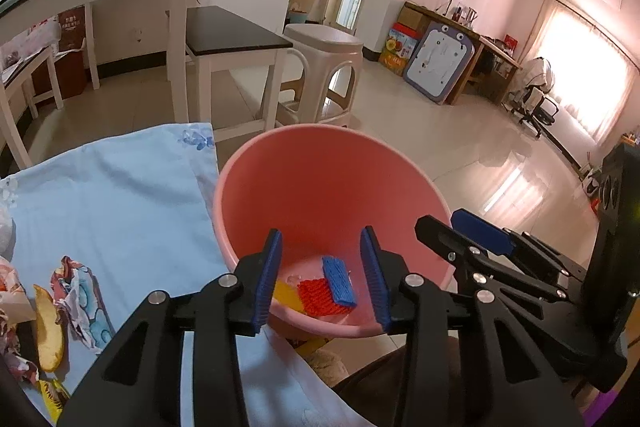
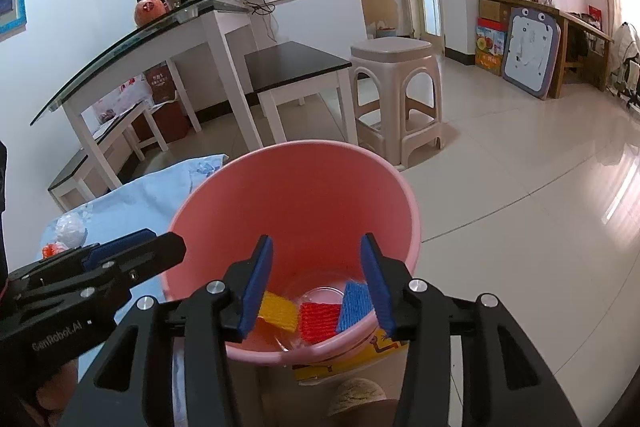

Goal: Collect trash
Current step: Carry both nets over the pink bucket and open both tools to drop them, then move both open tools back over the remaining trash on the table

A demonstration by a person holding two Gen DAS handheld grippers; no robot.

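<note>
Pink bucket point(image 1: 328, 187) at frame centre, foam nets point(image 2: 320, 319) on its bottom; left claw point(image 1: 322, 273) and right claw point(image 2: 316, 279) above, both spread apart, empty.

We see the bucket point(image 1: 320, 187) just beside the desk's point(image 1: 120, 195) right edge, foam nets point(image 2: 320, 317) in its bottom. On the desk, a peel point(image 1: 48, 331) and wrapper point(image 1: 80, 299) lie near its left edge. Behind the bucket stands a stool point(image 2: 400, 99).
</note>
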